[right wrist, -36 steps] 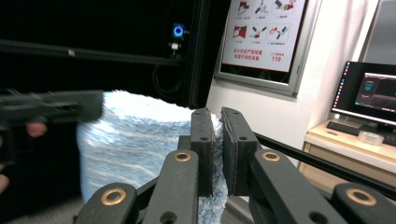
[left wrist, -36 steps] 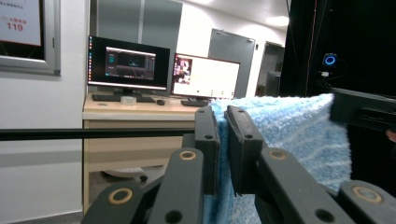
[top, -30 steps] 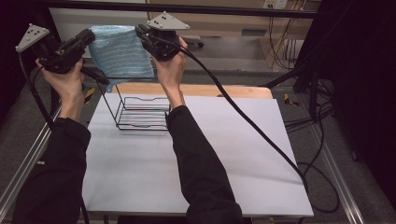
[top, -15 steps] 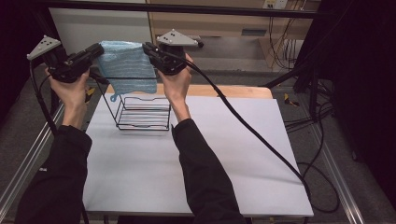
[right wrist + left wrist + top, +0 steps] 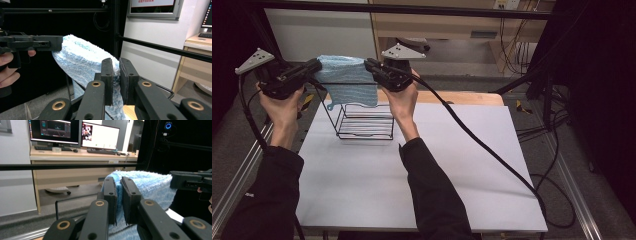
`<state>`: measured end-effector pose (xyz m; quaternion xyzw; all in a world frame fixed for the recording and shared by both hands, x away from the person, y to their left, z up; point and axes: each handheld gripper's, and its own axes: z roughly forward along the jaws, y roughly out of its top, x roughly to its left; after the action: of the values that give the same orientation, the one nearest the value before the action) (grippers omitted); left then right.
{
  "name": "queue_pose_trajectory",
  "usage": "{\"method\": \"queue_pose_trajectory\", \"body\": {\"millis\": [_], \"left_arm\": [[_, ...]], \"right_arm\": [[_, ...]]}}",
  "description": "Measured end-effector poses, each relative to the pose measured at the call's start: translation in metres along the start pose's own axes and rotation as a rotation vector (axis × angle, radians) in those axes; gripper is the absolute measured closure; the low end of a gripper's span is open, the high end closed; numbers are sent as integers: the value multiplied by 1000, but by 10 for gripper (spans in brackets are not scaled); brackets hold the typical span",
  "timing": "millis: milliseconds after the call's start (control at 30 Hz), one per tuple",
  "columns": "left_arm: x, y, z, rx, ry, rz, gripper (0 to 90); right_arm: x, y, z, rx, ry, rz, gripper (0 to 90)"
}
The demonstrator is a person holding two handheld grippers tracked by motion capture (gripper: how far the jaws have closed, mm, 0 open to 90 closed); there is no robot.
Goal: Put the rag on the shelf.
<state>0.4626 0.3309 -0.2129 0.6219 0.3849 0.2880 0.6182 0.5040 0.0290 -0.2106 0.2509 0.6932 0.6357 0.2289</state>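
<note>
High view: two hands are holding a blue towel (image 5: 346, 82) stretched over a wire rack (image 5: 364, 120) on the white surface (image 5: 452, 170). It is sagging, so it looks soft and light, best pinched at its corners.

Left gripper view: the left gripper (image 5: 119, 192) is clamping one towel edge.

Right gripper view: the right gripper (image 5: 116, 75) is clamping the opposite edge.
</note>
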Motion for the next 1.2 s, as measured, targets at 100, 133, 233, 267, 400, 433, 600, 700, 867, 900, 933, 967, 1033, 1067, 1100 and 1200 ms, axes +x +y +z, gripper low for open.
{"method": "queue_pose_trajectory", "body": {"millis": [100, 133, 233, 267, 400, 433, 600, 700, 867, 900, 933, 967, 1033, 1067, 1100, 1200], "left_arm": [[0, -3, -4, 14, -6, -6, 820], [0, -4, -5, 16, -5, -6, 819], [0, -5, -8, 23, -4, -7, 819], [0, -6, -8, 28, -4, -10, 818], [-2, -11, -9, 40, -14, -4, 816], [-2, -13, -10, 46, -16, 0, 815], [-6, -19, -13, 75, -17, 22, 804], [-8, -22, -16, 87, -15, 32, 802], [-9, -28, -19, 119, -16, 38, 800], [-8, -29, -19, 127, -19, 37, 800], [-8, -31, -19, 134, -19, 37, 798], [-8, -33, -19, 139, -19, 37, 796], [-8, -36, -18, 152, -21, 35, 790], [-8, -38, -18, 158, -20, 35, 789], [-8, -39, -18, 164, -21, 37, 789], [-7, -42, -17, 178, -21, 37, 789]], "right_arm": [[3, 0, -1, 9, 8, 3, 828], [3, -1, -2, 8, 10, 3, 829], [7, -2, -4, 9, 20, -7, 830], [8, -2, -4, 9, 22, -14, 830], [10, -5, -7, 23, 25, -26, 830], [10, -6, -8, 27, 25, -23, 829], [12, -14, -11, 48, 44, -20, 829], [14, -16, -13, 57, 53, -26, 829], [17, -20, -14, 75, 67, -28, 828], [18, -21, -14, 81, 71, -30, 828], [19, -23, -14, 86, 71, -32, 828], [19, -24, -14, 90, 74, -29, 828], [19, -27, -14, 98, 80, -26, 828], [19, -29, -14, 104, 83, -26, 828], [20, -31, -14, 110, 86, -28, 828], [20, -35, -14, 121, 92, -31, 828]]}}
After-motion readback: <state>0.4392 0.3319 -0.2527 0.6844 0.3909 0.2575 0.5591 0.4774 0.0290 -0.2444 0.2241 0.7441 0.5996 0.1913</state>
